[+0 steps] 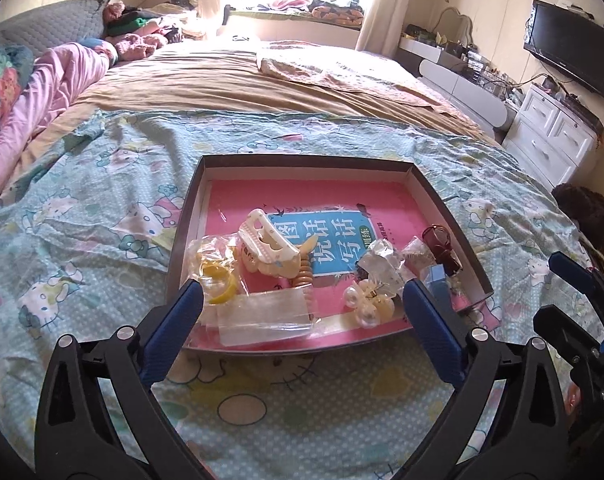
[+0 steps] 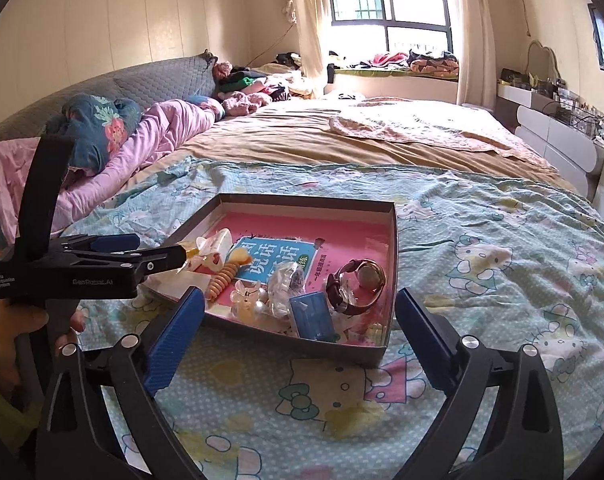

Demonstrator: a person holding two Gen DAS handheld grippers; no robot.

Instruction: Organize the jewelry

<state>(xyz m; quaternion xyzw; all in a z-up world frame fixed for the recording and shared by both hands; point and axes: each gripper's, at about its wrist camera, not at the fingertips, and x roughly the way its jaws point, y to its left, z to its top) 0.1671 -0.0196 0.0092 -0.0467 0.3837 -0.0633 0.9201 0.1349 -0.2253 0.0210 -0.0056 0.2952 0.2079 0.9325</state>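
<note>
A shallow dark box (image 1: 305, 160) (image 2: 302, 202) with a pink book as its floor lies on the Hello Kitty bedspread. In it are a white hair claw (image 1: 262, 236) (image 2: 216, 250), yellow pieces in a clear bag (image 1: 222, 280), a beaded coil (image 1: 303, 272) (image 2: 222, 280), a pearl clip (image 1: 367, 302) (image 2: 248, 300), a small blue box (image 2: 311, 314) and a brown-strapped watch (image 2: 361, 280) (image 1: 441, 244). My left gripper (image 1: 302, 292) (image 2: 158, 249) hovers open over the box's near edge. My right gripper (image 2: 300, 300) (image 1: 557, 296) is open at the near right corner. Neither holds anything.
The bedspread (image 2: 481, 264) surrounds the box on all sides. A pink quilt (image 2: 150, 136) and pillows lie at the far left. White drawers (image 1: 549, 136) and a wall TV (image 1: 569, 52) stand to the right of the bed. A hand (image 2: 6, 320) grips the left tool.
</note>
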